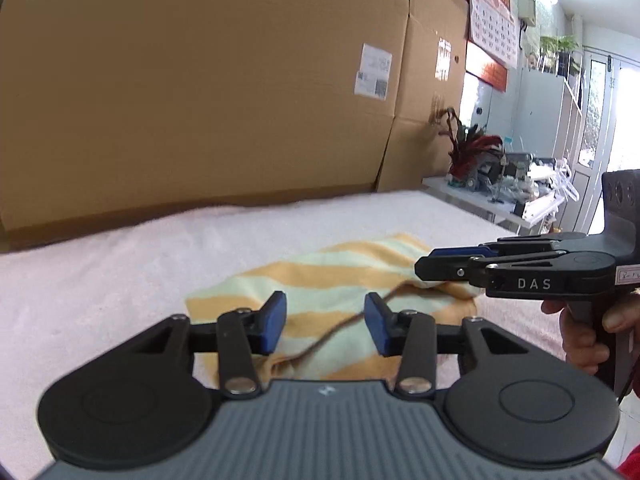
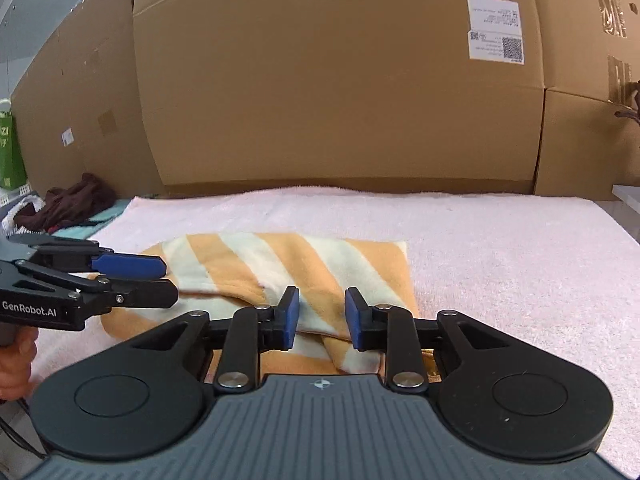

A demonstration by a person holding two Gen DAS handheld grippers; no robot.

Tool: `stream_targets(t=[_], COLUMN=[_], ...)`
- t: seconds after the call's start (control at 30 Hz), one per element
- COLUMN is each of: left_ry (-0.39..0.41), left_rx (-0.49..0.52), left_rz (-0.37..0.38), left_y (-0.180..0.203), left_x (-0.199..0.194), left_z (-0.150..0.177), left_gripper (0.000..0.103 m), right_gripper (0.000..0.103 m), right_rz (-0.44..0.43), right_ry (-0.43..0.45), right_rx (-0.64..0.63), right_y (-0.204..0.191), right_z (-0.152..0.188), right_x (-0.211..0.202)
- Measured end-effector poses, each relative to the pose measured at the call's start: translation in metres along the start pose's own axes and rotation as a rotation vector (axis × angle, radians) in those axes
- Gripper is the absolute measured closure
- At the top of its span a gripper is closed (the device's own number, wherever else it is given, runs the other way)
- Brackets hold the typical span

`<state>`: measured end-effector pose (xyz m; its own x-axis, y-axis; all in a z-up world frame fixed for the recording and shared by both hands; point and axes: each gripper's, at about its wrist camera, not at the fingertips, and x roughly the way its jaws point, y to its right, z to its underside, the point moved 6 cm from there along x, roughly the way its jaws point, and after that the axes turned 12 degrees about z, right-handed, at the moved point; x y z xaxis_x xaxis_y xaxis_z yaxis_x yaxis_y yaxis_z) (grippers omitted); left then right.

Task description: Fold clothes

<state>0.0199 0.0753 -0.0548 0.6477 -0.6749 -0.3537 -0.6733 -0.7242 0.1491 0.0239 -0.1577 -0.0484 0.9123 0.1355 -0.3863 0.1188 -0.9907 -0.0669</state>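
A folded orange-and-cream striped garment (image 1: 320, 280) (image 2: 288, 268) lies on the pink towel-covered table (image 1: 100, 272) (image 2: 500, 248). My left gripper (image 1: 325, 322) hovers open just above the garment's near edge, nothing between its blue pads. In the right wrist view the left gripper (image 2: 166, 278) reaches in from the left over the garment's left end. My right gripper (image 2: 322, 316) is open above the garment's near folded edge, empty. Seen from the left wrist, the right gripper (image 1: 422, 266) comes in from the right over the garment's right end, held by a hand (image 1: 584, 332).
Big cardboard boxes (image 2: 340, 80) (image 1: 200, 88) wall off the table's far side. A dark crumpled cloth (image 2: 68, 200) lies off the towel's far left corner beside a green bag (image 2: 10, 148). A cluttered white shelf with a plant (image 1: 472, 152) stands to the right.
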Motion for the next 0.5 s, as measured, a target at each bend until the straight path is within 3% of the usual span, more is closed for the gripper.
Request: stream_targets(t=[0.03,0.13,0.2,0.33,0.47,0.5], left_ry=[0.011,-0.026,-0.042,-0.042,-0.06,-0.068], left_rx=[0.006,-0.041,-0.072,-0.033,-0.021,-0.02], left_rz=[-0.028,-0.067,-0.087,-0.089,-0.085,-0.085], left_y=[0.001,-0.003,-0.005,0.001,0.002,0.001], left_x=[0.0,0.012,0.017,0.014,0.014,0.015], left_z=[-0.001,0.011,0.016,0.017,0.02,0.022], left_gripper=[0.045,0.047,0.047,0.046,0.044,0.044], right_gripper=[0.072,0.041,0.042,0.05,0.066,0.074], right_rz=[-0.012,-0.013,0.009,0.009,0.008,0.022], right_ry=[0.028,0.008,-0.06,-0.019,0.023,-0.024], right_rx=[0.01,0.007,-0.01,0.045,0.101,0.099], right_y=[-0.001,-0.008,-0.012,-0.004,0.004,0.006], right_z=[-0.007,-0.003,0.008,0.001,-0.006,-0.002], right_x=[-0.004,0.002,0.013,0.006,-0.002,0.004])
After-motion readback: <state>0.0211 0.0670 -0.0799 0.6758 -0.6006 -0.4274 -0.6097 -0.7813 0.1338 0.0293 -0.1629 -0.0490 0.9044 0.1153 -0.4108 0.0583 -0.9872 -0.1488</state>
